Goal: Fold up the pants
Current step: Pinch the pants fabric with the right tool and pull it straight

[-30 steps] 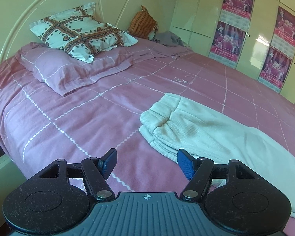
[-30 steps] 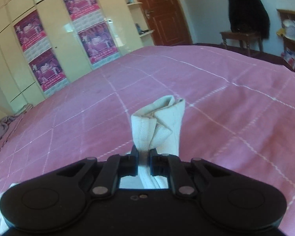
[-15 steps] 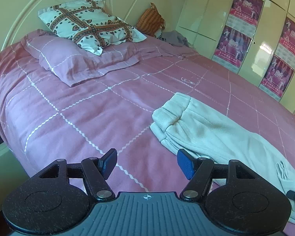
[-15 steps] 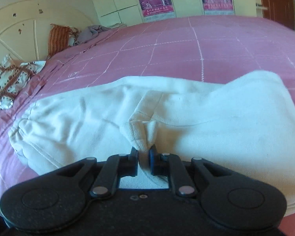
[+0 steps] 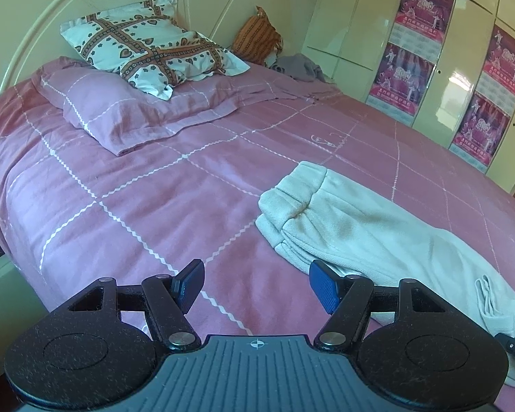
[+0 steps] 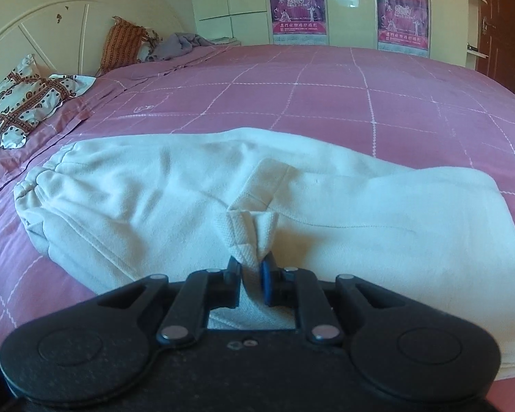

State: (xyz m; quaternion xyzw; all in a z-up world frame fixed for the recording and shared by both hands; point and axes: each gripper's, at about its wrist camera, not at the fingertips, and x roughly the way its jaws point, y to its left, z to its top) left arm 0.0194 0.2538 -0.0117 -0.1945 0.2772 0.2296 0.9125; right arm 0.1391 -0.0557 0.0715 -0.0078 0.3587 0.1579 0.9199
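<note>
The pants are spread on the bed, doubled over. A bunched hem is pinched in the right gripper (probably the leg end). The left gripper is held half open, empty, pants at its two o'clock.

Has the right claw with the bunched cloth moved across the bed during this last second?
Yes. The right claw swung from facing the door toward the headboard, laying the cuff onto the pants.
</note>
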